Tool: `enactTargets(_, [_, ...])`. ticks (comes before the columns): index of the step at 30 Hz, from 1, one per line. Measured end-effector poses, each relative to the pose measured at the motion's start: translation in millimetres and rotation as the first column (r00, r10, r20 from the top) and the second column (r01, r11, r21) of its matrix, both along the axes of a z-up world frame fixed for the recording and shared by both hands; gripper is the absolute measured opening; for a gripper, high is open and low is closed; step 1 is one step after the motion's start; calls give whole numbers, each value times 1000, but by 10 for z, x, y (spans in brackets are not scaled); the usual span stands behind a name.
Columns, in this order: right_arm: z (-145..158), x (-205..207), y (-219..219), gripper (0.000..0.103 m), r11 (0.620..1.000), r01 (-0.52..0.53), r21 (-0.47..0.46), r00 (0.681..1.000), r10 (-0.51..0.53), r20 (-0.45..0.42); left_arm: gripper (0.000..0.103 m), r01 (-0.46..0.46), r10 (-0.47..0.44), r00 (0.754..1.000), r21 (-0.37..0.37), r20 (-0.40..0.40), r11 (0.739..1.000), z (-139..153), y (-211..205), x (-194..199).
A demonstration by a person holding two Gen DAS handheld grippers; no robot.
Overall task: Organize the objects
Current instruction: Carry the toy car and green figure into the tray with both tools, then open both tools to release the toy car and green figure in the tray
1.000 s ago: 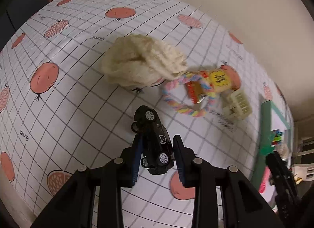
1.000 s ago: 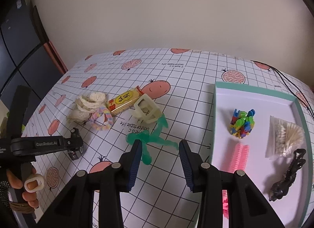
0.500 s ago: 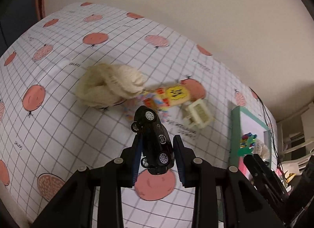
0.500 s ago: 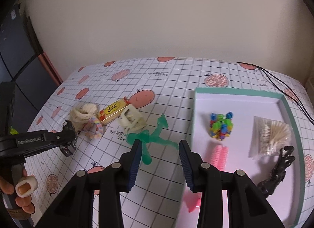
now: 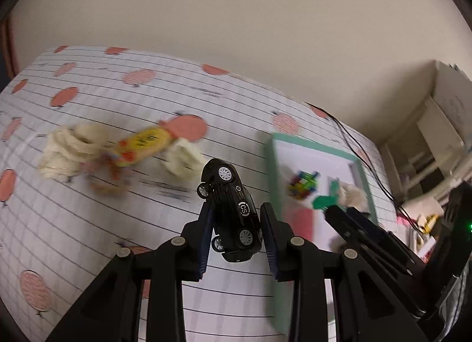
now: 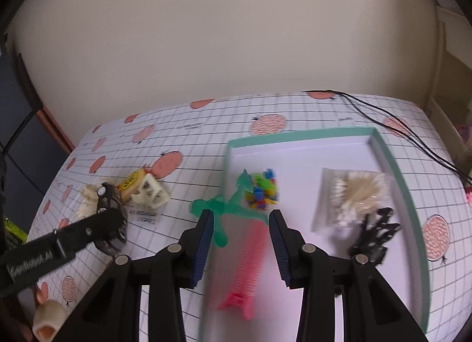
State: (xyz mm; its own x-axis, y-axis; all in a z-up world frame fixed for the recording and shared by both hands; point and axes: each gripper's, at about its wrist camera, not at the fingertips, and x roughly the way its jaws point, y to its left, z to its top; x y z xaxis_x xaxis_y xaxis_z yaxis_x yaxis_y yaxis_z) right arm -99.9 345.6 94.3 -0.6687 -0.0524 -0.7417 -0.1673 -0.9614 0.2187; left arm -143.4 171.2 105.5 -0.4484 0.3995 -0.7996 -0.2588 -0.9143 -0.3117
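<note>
Listing what we see, largest first: bench [image 6: 206,135] under a gridded cloth; green-rimmed tray [image 6: 392,162] holding a swab bag [image 6: 351,194], pink comb [image 6: 250,253] and bricks [image 6: 262,191]; our left hand-held gripper [image 5: 234,233] pinching a black car [image 5: 233,209] above the bench; our right hand-held gripper [image 6: 240,241] spread, empty, over the tray edge.

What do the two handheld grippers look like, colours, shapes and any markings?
Both the left gripper and right gripper are matte black, angular frames with silver rivets and dark blue ribbed pads. In the right wrist view, the left one's side bears pale lettering.
</note>
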Motion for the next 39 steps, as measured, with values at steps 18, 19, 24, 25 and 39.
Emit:
enactTargets(18, [-119,304,721,42,992,123,10,991,-124,44,33,194,-192,979,-18,61,981,-244,946,400])
enactTargets(19, [-122,311,736,42,992,126,10,991,-127,45,33,203,-201,978,-36,58,979,-260,987,423])
enactTargets(24, [-127,339,771,42,991,134,2,990,-134,46,34,227,-223,972,-44,76,973,-319,1078,456])
enactTargets(25, [-127,338,766,42,991,133,1,990,-133,46,34,230,-226,971,-42,80,972,-327,1085,457])
enactTargets(39, [-133,315,714,45,993,119,2,992,-119,47,34,224,-221,967,-17,124,974,-399,1071,449])
